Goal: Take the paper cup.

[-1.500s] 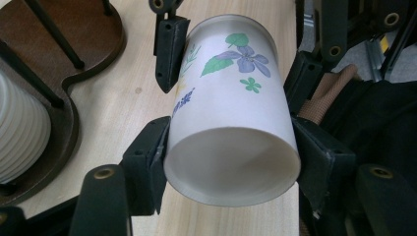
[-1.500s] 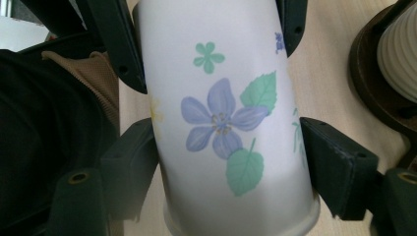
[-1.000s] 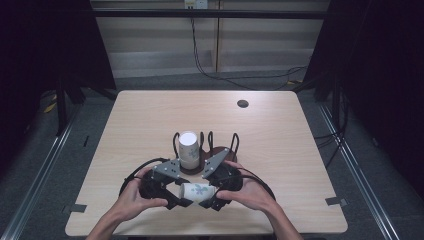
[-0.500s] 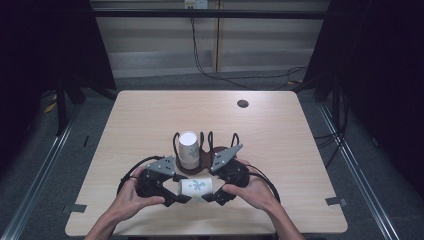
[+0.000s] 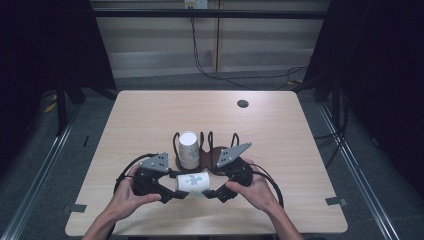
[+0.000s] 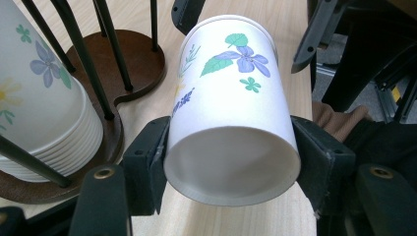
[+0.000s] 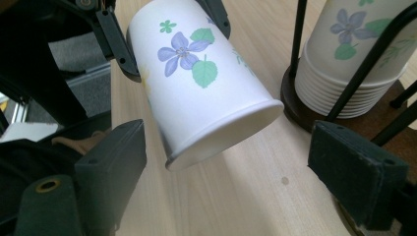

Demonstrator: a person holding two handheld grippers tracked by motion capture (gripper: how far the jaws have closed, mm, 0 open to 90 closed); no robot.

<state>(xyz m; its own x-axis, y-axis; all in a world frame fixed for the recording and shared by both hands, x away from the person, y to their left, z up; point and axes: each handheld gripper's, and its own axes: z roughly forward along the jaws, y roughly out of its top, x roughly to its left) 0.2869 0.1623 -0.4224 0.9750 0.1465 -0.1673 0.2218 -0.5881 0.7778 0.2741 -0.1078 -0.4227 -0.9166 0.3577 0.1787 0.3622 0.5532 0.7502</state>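
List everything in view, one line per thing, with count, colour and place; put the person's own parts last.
paper cup: one, white with flower print, lying sideways above the table's near middle, clamped between the left gripper's jaws.
cup stack: one stack, white with flower print, upside down in the holder's left bay.
cup holder: one, brown base with black wire loops, on the table's middle.
table: one, light wood, with a dark round hole near the far right.
cables: black, on the floor beyond the table.
left gripper: black, shut on the paper cup.
right gripper: black, jaws open on either side of the cup's base end.
hands: two, at the near edge.
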